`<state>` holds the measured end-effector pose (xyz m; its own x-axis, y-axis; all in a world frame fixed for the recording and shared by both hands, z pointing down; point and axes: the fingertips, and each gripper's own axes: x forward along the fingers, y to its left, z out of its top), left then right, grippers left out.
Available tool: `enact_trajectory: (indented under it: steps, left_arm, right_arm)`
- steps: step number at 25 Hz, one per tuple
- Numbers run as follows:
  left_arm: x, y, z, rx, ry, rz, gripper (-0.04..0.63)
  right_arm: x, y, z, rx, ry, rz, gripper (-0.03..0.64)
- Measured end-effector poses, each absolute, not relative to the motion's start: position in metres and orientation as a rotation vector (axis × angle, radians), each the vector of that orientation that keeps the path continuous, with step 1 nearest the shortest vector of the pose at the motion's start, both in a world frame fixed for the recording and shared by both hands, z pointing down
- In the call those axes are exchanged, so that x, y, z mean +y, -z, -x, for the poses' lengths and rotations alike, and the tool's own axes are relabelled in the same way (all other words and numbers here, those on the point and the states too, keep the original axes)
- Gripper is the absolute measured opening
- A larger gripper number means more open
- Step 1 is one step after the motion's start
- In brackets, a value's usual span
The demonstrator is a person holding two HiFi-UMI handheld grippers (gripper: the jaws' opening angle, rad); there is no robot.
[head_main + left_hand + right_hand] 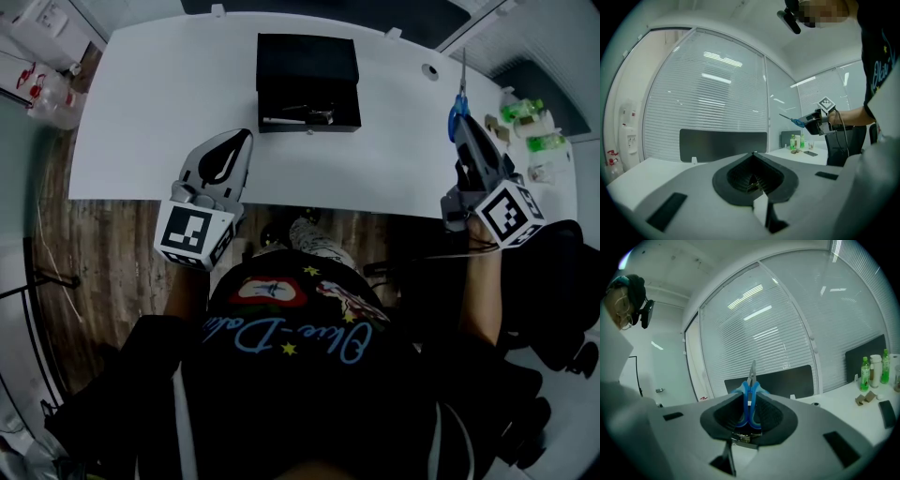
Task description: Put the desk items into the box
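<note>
Right gripper clamped on blue scissors by the handles, left gripper closed, empty

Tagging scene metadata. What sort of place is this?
Most likely an office: a long white desk, glazed walls with slatted blinds behind it, and a black divider screen standing at the desk's far edge.
</note>
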<state>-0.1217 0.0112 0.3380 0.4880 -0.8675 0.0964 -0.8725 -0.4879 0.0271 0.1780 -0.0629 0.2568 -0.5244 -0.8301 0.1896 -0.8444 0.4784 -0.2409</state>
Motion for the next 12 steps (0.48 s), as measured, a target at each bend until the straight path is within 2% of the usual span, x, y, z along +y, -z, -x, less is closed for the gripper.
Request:
enact_trajectory:
  steps: [12]
  left_arm:
    - [0.027,-0.339,0.149,-1.678,-0.096,-2.569,0.009]
  right_arm:
    - [-0.073,-0.256,-0.135,-2.713,-0.467,-1.336,0.094]
